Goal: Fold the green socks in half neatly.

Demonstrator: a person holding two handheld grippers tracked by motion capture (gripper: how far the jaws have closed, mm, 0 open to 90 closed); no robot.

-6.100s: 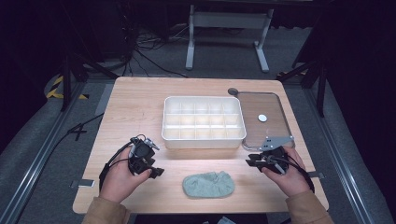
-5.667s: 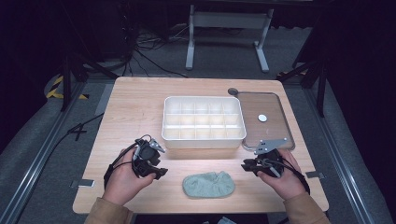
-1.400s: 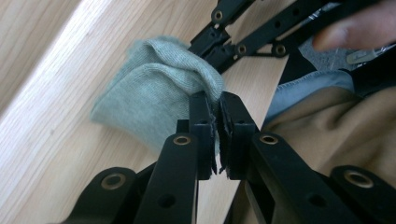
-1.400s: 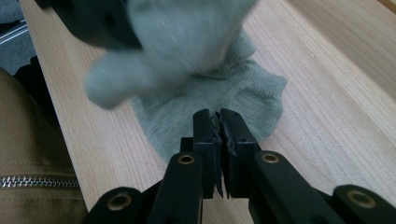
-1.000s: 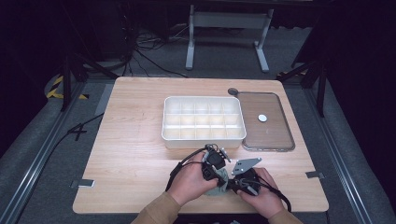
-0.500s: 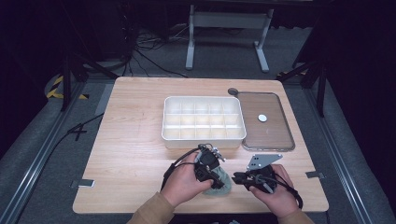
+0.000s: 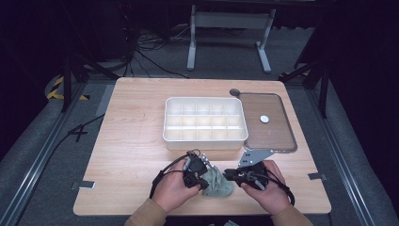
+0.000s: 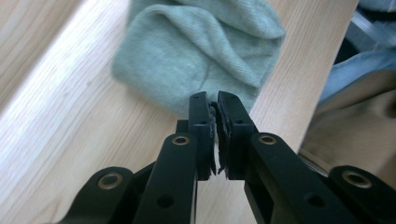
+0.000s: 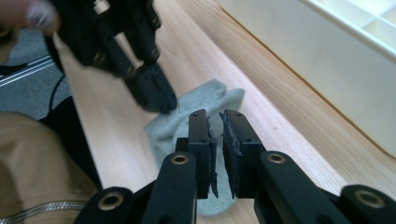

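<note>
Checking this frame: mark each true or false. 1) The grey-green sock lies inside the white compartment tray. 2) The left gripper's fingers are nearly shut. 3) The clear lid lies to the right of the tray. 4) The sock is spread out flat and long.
1) False: the sock lies on the table, near its front edge, in front of the white compartment tray.
2) True: the left gripper has only a slit between its fingers.
3) True: the clear lid lies right of the tray.
4) False: it is bunched up between both grippers.

a lab: bare table (image 7: 136, 141) on dark floor with trailing cables (image 7: 150, 52).
</note>
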